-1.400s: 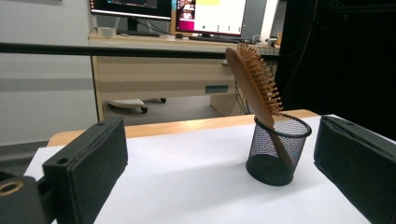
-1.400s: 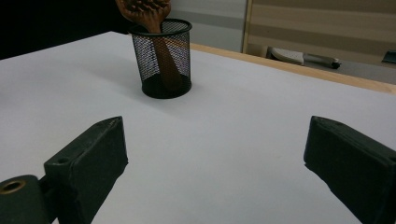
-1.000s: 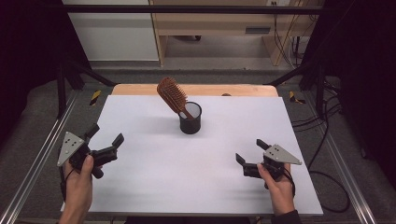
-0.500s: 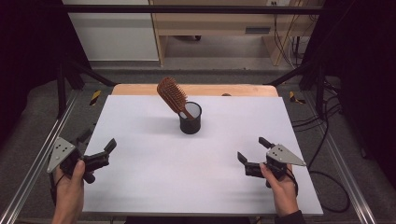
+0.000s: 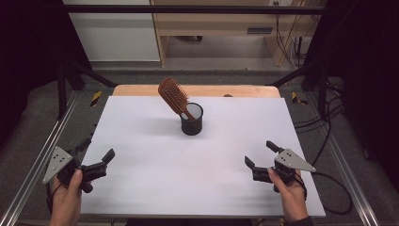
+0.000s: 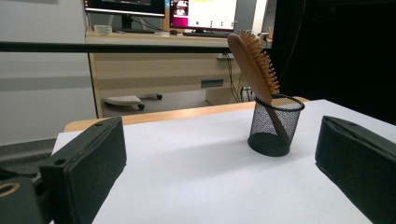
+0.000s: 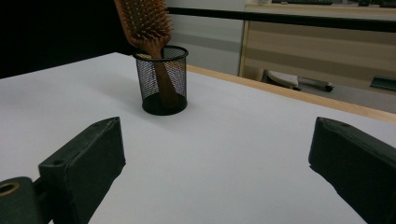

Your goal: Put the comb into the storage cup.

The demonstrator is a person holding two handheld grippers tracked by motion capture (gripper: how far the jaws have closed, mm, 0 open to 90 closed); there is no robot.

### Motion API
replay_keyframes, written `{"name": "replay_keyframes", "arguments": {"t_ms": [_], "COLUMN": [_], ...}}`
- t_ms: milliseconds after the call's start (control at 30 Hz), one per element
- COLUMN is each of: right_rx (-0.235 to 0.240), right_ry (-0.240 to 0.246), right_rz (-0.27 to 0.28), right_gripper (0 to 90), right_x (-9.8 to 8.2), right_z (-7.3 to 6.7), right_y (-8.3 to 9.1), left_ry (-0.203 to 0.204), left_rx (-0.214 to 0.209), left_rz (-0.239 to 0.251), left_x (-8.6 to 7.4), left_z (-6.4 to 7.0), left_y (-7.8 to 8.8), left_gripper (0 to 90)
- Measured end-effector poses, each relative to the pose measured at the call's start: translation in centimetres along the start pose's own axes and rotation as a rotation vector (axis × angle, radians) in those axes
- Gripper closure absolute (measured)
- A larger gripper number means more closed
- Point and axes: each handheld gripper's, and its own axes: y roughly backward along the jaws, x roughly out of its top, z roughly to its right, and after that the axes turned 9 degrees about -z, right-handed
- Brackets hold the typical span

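Note:
A brown wooden hairbrush point(image 5: 173, 95) stands handle-down in a black mesh cup point(image 5: 192, 120) at the middle back of the white table point(image 5: 197, 179). It leans left, bristles facing right. My left gripper point(image 5: 98, 149) is open at the table's left front edge, nothing between its jaws. My right gripper point(image 5: 259, 153) is open at the right front, also bare. From the left gripper point(image 6: 219, 140) the cup point(image 6: 274, 126) and brush point(image 6: 254, 65) lie ahead to the right. From the right gripper point(image 7: 217, 140) the cup point(image 7: 163, 79) and brush point(image 7: 144, 21) lie ahead to the left.
Metal rails point(image 5: 40, 155) run along both sides of the table. A wooden strip point(image 5: 141, 89) borders its far edge. Behind stands a wooden desk point(image 6: 154, 65) with monitors point(image 6: 205, 11). Cables point(image 5: 329, 122) trail on the floor at the right.
My left gripper has drawn back to the left and toward the person, out to the table's left edge. The right gripper has barely shifted. Brush and cup are still.

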Motion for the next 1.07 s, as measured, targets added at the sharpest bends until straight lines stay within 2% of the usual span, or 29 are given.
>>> {"name": "replay_keyframes", "arguments": {"t_ms": [100, 333, 500, 567, 733, 900, 1000, 1067], "right_rx": [0.008, 0.016, 0.018, 0.023, 0.036, 0.054, 0.06, 0.061], "right_ry": [0.003, 0.009, 0.007, 0.006, 0.006, 0.024, 0.032, 0.03], "right_rz": [0.005, 0.004, 0.0, -0.001, 0.002, -0.006, -0.011, -0.011], "right_gripper": [3.8, 3.7, 3.7, 3.7, 3.6, 3.6, 3.6, 3.6], "right_x": [-0.2, -0.6, -1.0, -1.2, -1.5, -1.6, -1.6, -1.6], "right_z": [0.1, 0.2, 0.5, 0.5, 0.5, 0.1, -0.1, -0.1], "right_y": [0.0, -0.2, -0.4, -0.5, -0.7, -1.2, -1.3, -1.3], "left_ry": [-0.012, -0.008, -0.003, -0.005, -0.037, -0.04, -0.036, -0.048], "left_rx": [-0.001, -0.023, -0.022, -0.037, -0.061, -0.078, -0.074, -0.066], "left_rz": [-0.003, -0.013, -0.012, -0.011, -0.015, -0.018, -0.016, -0.011], "left_x": [-0.3, -1.2, -2.0, -2.2, -2.8, -3.0, -3.2, -3.1], "left_z": [0.2, 0.6, 0.6, 0.7, 1.5, 2.6, 3.0, 2.9], "left_y": [0.0, -0.1, 0.0, 0.1, -0.3, -0.6, -0.6, -0.5], "left_gripper": [2.2, 2.5, 2.5, 2.6, 2.6, 2.6, 2.6, 2.6]}}
